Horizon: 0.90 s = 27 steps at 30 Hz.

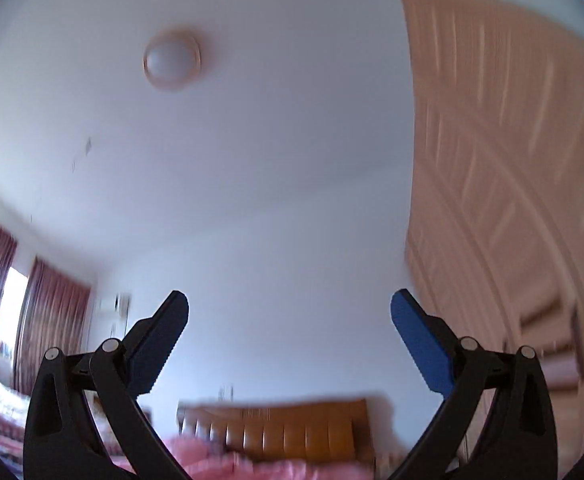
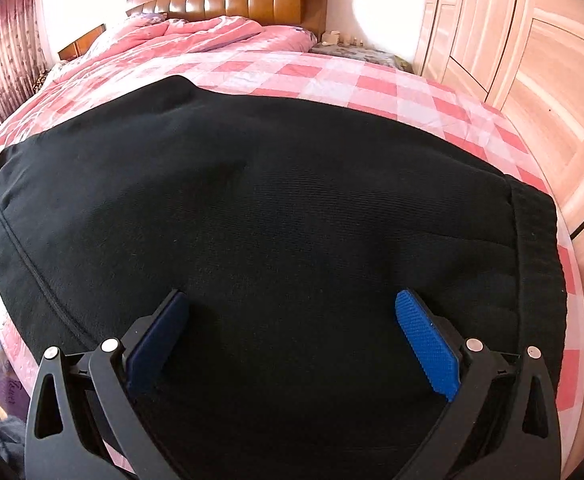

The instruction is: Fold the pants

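No readable text, labels, brands or numbers in either view.

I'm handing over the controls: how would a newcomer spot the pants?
Find the bed with the pink checked cover. The pants lie spread across its near end, under the open right gripper. They are the only black thing on it.

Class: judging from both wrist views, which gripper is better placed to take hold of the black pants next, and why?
Right. The right gripper hangs open directly over the black pants on the bed. The left gripper, also open, points up at the ceiling.
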Available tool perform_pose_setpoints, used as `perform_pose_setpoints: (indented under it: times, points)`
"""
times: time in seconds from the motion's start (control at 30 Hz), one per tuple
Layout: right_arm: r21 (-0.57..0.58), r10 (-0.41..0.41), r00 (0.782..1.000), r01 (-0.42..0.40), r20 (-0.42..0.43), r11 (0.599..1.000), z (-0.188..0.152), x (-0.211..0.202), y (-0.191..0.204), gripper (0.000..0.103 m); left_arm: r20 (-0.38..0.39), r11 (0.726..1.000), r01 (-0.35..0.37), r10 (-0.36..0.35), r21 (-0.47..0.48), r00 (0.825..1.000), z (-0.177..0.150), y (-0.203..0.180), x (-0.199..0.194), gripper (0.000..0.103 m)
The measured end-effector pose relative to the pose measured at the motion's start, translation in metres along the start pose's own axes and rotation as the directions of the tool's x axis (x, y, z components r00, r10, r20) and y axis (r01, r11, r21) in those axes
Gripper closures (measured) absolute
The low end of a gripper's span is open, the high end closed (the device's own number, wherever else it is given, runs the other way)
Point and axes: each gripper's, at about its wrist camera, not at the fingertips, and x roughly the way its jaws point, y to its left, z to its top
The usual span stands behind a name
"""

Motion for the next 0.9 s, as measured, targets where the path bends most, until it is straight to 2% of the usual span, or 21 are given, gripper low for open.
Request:
perform_pose_setpoints:
  times: [0.13,0.23,0.33,0.43,0.63,0.7,0.8,0.9]
  points:
    - [0.002,0.0,1.0,0.0,0.001,1.0,0.0,0.001,0.001,0.004,0.167,1.0,-0.008,0.005,0.019,0.986,0.078,-0.007,-0.02,0.001]
    - [0.008,-0.004,1.0,0.004,0.016,1.0,-0.003,-0.001,0.001,0.004,0.221,0.999,0.03,-0.033,0.014,0.975,0.122,-0.014,-0.031,0.001]
    - [0.01,-0.007,1.0,0.007,0.023,1.0,-0.005,-0.002,0.001,0.004,0.278,1.0,0.03,-0.029,0.003,0.96,0.152,-0.024,-0.045,0.001]
    - [0.013,-0.004,1.0,0.004,0.017,1.0,-0.006,-0.002,0.0,0.004,0.292,0.999,0.05,-0.048,0.002,0.955,0.178,-0.031,-0.058,0.001]
    - [0.019,-0.019,0.999,0.02,-0.037,1.0,0.002,-0.008,0.002,0.004,0.316,0.999,0.049,-0.048,0.003,0.948,0.191,-0.036,-0.07,0.001]
    - [0.009,-0.036,0.999,0.036,0.005,0.999,0.011,-0.019,0.008,0.004,0.317,0.999,0.044,-0.045,0.013,0.947,0.19,-0.037,-0.071,0.001]
    - [-0.027,-0.001,0.997,0.003,0.081,1.0,0.027,-0.037,0.027,0.004,0.312,0.999,0.032,-0.037,0.021,0.949,0.188,-0.037,-0.067,0.001]
    - [-0.117,0.002,0.997,0.007,0.078,0.993,0.043,-0.038,0.054,0.004,0.304,1.0,0.029,-0.03,0.01,0.952,0.188,-0.031,-0.063,0.001]
